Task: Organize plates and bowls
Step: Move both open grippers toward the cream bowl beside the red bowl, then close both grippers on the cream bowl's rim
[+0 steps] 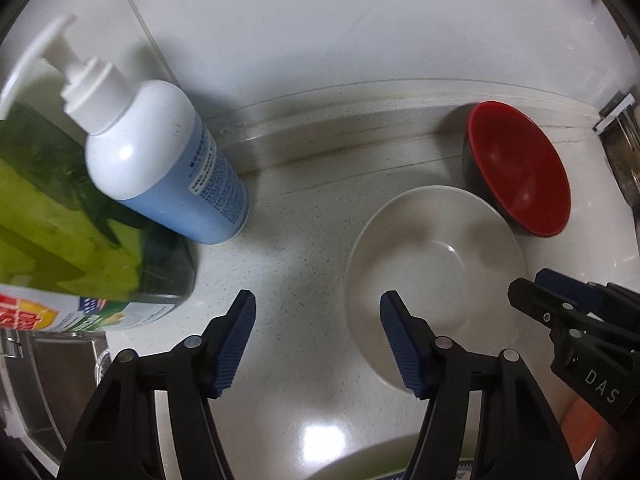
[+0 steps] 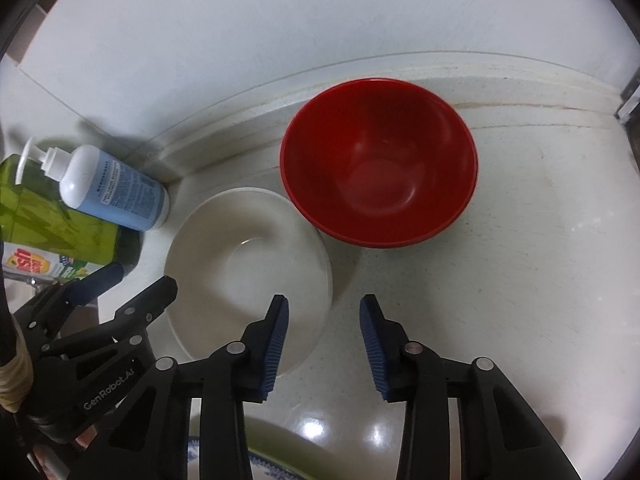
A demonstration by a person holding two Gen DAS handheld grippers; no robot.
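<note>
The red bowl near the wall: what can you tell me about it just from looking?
The red bowl is round and deep, glossy red inside and dark on the outside, probably plastic or lacquer. It stands upright and empty on the speckled white counter, close to the raised ledge at the wall. Its rim overlaps the edge of the shallow white dish beside it in the right wrist view; whether they touch is unclear. Neither pair of tongs touches it.

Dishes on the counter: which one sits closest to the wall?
The red bowl, deep and dark outside, sits nearest the wall; the shallow white dish lies in front, nearer both grippers.
</note>
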